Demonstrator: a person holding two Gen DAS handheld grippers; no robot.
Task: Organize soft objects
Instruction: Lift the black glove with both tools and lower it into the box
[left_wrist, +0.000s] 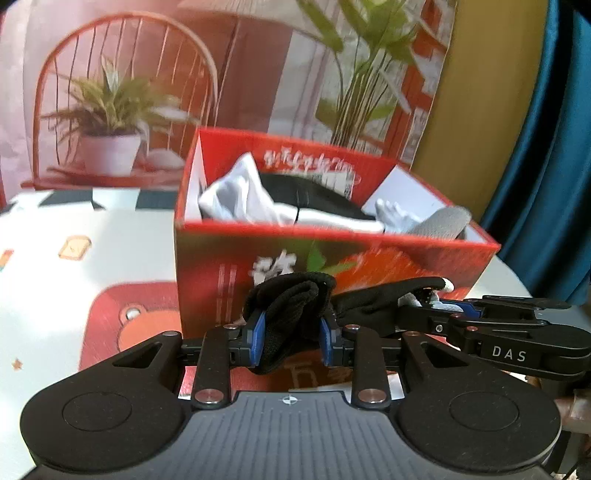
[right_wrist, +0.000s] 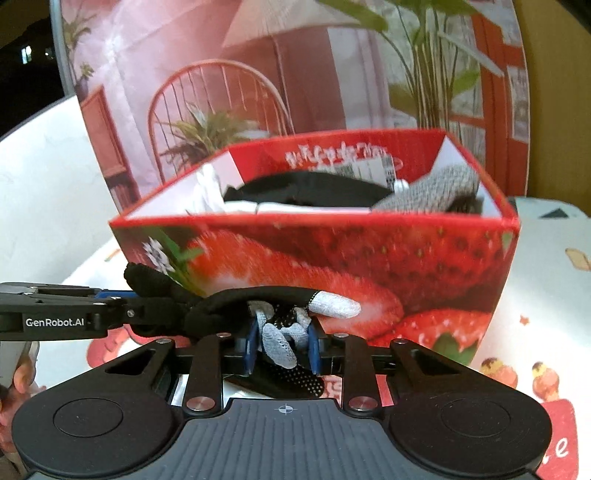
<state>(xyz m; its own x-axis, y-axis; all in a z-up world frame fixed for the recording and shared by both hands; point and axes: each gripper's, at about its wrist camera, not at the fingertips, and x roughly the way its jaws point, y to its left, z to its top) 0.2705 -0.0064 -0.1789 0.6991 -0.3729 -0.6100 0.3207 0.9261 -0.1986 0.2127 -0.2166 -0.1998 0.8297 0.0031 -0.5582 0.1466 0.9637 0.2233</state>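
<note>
Blue pads of the left tongs (left_wrist: 291, 341) are squeezed shut on the cuff end of a soft black knitted glove with white fingertips (left_wrist: 295, 306). Its finger end is pinched tight by the right tongs (right_wrist: 281, 341), so the glove is stretched between both and held up off the white patterned table (left_wrist: 48, 295). Just behind it, a red strawberry cardboard box (right_wrist: 369, 254) is seen, already filled with white cloth (left_wrist: 236, 195), black cloth (right_wrist: 314, 188) and a grey knitted piece (right_wrist: 439, 184). The glove is probably held this way so it can be lifted over the box wall and dropped inside.
</note>
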